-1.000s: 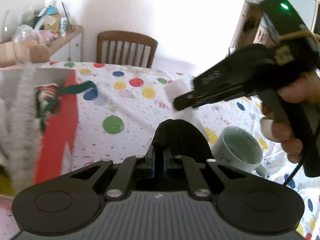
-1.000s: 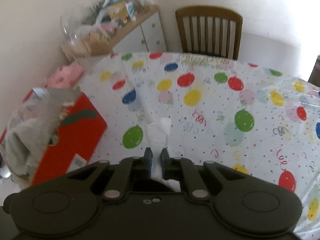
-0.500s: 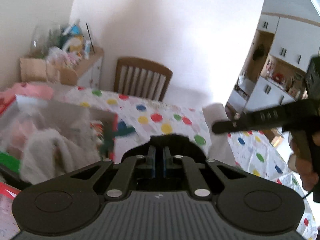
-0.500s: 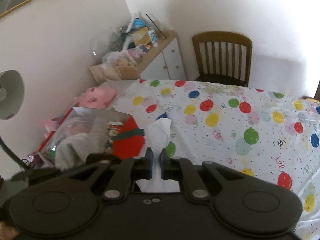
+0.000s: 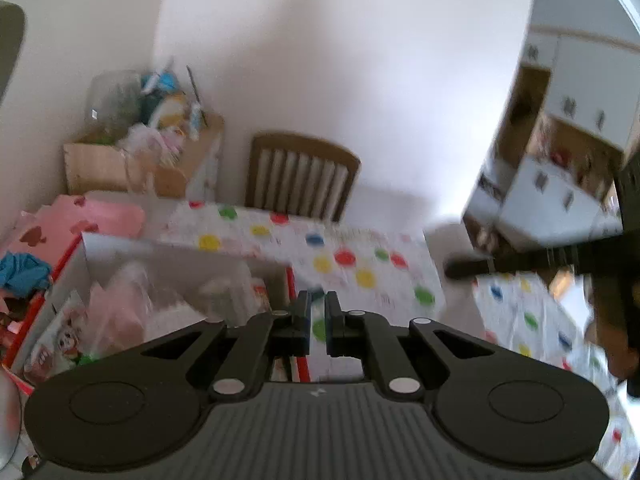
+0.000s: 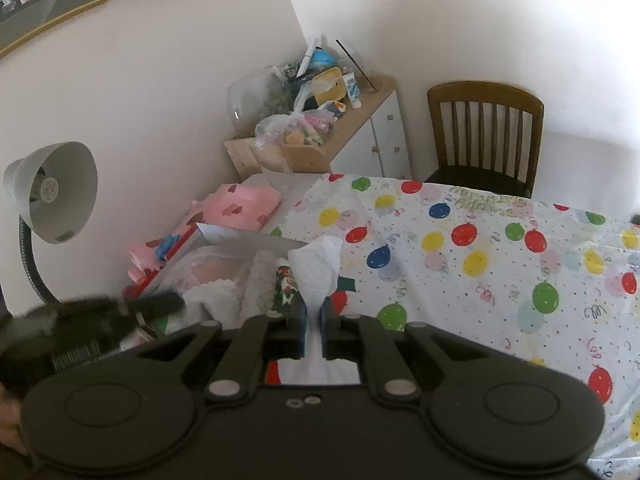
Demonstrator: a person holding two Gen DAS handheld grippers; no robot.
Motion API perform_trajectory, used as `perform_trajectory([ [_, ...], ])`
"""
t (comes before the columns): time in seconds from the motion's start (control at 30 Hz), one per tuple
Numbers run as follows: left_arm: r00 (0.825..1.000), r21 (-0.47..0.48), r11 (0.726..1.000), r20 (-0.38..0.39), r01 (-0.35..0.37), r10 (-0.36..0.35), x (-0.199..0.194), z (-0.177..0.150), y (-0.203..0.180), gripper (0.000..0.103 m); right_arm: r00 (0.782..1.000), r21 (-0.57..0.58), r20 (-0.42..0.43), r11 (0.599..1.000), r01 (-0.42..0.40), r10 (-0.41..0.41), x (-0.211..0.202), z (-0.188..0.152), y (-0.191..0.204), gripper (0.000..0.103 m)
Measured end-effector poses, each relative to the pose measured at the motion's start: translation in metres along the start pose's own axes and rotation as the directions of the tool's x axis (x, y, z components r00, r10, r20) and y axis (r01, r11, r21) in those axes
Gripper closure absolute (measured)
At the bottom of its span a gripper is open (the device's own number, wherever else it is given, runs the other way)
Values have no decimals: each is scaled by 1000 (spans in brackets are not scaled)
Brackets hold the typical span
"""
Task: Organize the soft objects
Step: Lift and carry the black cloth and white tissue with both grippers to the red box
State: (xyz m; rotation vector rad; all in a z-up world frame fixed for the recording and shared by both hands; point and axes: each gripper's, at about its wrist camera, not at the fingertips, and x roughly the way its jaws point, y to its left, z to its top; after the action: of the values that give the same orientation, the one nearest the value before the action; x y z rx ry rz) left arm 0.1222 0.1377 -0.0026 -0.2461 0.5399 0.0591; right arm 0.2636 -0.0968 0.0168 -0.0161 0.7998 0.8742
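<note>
My right gripper [image 6: 314, 312] is shut on a white crumpled tissue [image 6: 318, 266] and holds it high above the table, just right of the red box [image 6: 224, 276]. The box holds white and pink soft things and a Christmas item [image 6: 286, 284]; it shows blurred in the left wrist view [image 5: 120, 280]. My left gripper [image 5: 318, 308] is shut and empty, held above the box's right edge. The right gripper shows as a dark bar at the right in the left wrist view [image 5: 520, 264]. The left gripper shows blurred at lower left in the right wrist view [image 6: 100, 312].
A balloon-print tablecloth [image 6: 500, 264] covers the table. A wooden chair [image 6: 484, 136] stands at its far side. A cluttered sideboard [image 6: 320, 128], pink wrapping [image 6: 236, 208] and a grey desk lamp [image 6: 52, 192] stand to the left.
Both grippers have risen and swung left towards the box. The right one has kept hold of the tissue. The mug has left the left wrist view.
</note>
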Motion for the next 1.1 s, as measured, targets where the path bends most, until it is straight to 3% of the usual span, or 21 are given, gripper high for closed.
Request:
perform_trajectory([
  [0.1,998,42,999,-48,33,-31,4,-16,-9,96,1000,9,-5,1000,2,-2,0,-2,-3,97],
  [0.23,990,25,997,-124,73,-69,21,-36,-23,96,999,27,-29,1000,15,-14,-3,-13,-12,97],
  [0.3,985,31,995,-152,90,-84,30,-44,-33,90,999,38,-36,999,23,-21,-7,-20,-18,97],
  [0.33,983,42,995,-164,95,-87,35,-48,-38,80,999,44,-38,999,26,-24,-9,-23,-21,97],
  [0.4,979,64,992,-182,109,-95,45,-55,-50,46,999,56,-44,998,33,-31,-14,-29,-27,97],
  [0.43,975,74,990,-194,123,-107,51,-60,-56,20,998,62,-48,997,41,-39,-18,-33,-31,97],
  [0.47,973,76,988,-200,133,-115,54,-64,-62,15,998,67,-51,997,47,-44,-21,-36,-34,97],
  [0.7,961,138,976,-244,169,-131,100,-84,-90,14,994,105,-69,990,96,-89,-42,-58,-59,97],
  [0.93,952,214,971,-304,103,-35,159,-99,-100,14,988,133,-99,983,128,-116,-47,-75,-73,97],
  [1.1,947,264,962,-320,71,18,178,-107,-104,14,986,143,-119,980,136,-119,-43,-83,-77,97],
])
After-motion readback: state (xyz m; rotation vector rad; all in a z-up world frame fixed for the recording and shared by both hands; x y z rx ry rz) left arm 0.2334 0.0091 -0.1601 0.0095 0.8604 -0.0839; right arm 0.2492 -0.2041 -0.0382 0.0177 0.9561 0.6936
